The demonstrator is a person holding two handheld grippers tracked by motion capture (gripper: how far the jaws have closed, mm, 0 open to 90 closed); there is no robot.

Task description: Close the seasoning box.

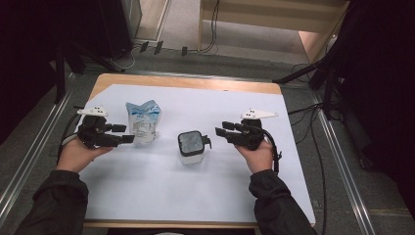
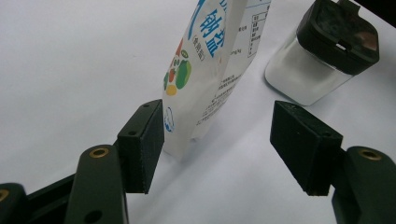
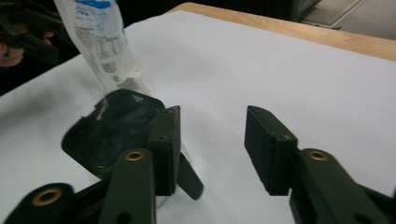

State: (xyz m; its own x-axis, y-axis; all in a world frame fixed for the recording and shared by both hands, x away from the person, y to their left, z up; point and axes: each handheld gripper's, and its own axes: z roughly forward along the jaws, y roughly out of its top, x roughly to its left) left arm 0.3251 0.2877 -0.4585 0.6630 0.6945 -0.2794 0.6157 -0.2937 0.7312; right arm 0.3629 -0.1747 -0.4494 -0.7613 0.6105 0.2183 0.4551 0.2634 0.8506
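A white salt bag with blue print (image 1: 142, 122) stands upright on the white sheet, left of centre. A clear square jar with a dark flip lid (image 1: 191, 146) stands to its right. My left gripper (image 1: 126, 133) is held level beside the bag. In the left gripper view its jaws stand open (image 2: 219, 149); the bag (image 2: 205, 70) is close to the left pad and the right pad is well apart from it. My right gripper (image 1: 221, 131) is just right of the jar, open (image 3: 212, 144), with nothing between its jaws. The jar (image 3: 112, 130) sits past its left jaw.
A white sheet (image 1: 195, 191) covers most of the wooden table (image 1: 195, 83). Metal rails run along both sides of the table on the floor. Cables (image 1: 318, 161) trail at the right, and dark stands rise at the back corners.
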